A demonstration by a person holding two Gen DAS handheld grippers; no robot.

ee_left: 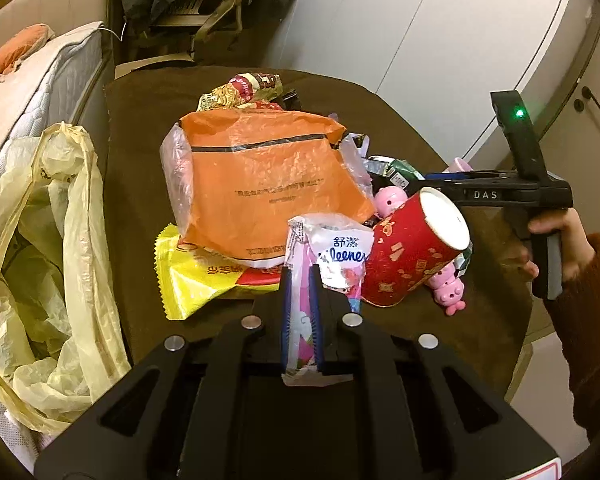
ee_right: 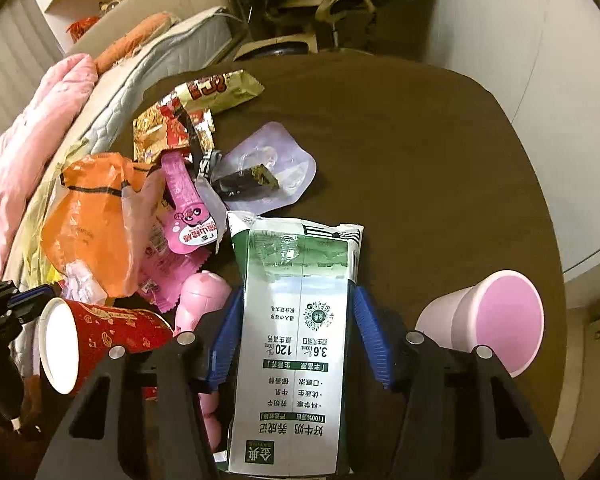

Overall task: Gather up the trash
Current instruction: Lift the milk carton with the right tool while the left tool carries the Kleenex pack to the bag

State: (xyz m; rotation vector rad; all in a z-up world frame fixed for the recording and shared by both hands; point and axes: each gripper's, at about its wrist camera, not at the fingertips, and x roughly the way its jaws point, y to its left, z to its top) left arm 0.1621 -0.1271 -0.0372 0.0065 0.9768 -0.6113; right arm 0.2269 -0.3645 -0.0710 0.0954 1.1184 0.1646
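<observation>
In the left wrist view my left gripper (ee_left: 300, 276) is shut on a white and pink tissue packet wrapper (ee_left: 332, 252), held above the brown table (ee_left: 140, 160). A yellowish plastic trash bag (ee_left: 48, 260) hangs open at the table's left edge. In the right wrist view my right gripper (ee_right: 296, 300) is shut on a green and white milk carton (ee_right: 296, 340). The right gripper also shows in the left wrist view (ee_left: 432, 184), behind the red paper cup (ee_left: 416, 256), its fingertips hidden by the pile.
Trash lies on the table: an orange plastic bag (ee_left: 268, 184), a yellow snack wrapper (ee_left: 196, 276), pink pig toys (ee_left: 450, 290), a pink cup (ee_right: 496, 320), a purple pouch (ee_right: 268, 164) and snack wrappers (ee_right: 216, 88). A mattress (ee_left: 32, 92) stands left.
</observation>
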